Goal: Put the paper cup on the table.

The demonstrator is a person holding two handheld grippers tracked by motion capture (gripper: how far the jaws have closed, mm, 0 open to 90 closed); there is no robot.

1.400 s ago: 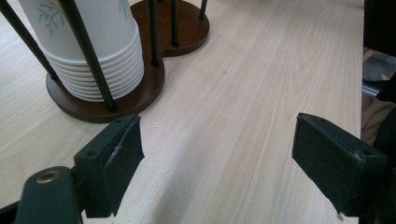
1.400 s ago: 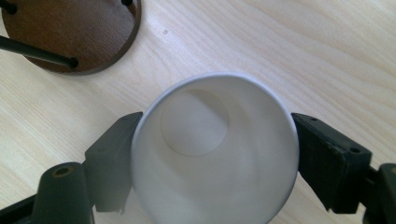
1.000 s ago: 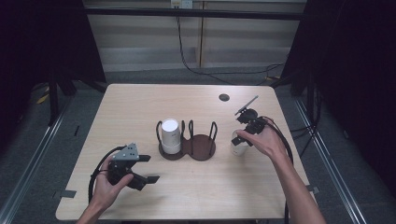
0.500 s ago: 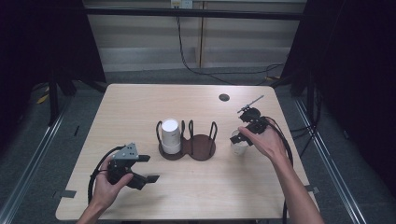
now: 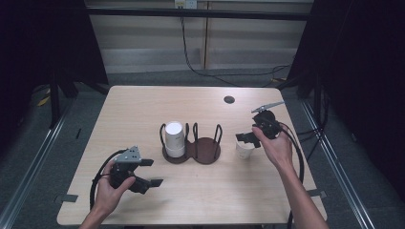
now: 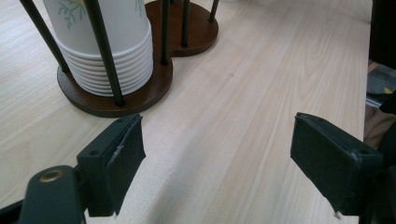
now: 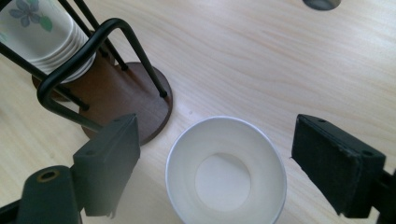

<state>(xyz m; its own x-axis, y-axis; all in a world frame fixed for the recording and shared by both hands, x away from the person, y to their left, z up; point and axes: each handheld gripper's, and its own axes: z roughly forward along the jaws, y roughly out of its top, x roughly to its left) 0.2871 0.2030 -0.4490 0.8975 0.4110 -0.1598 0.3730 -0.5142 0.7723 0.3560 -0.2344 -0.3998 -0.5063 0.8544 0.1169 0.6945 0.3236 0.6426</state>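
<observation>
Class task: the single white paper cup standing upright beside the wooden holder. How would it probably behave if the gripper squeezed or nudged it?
The paper cup looks thin-walled and empty, so it is probably light and would slide or tip when nudged. Its open rim would likely buckle under a hard squeeze from the right gripper, whose jaws stand wide open above it.

A pale wooden table (image 5: pixel 143 109) carries a brown two-ring cup holder (image 5: pixel 206 153) at its middle and one white paper cup (image 5: pixel 244 150) just right of it.
</observation>
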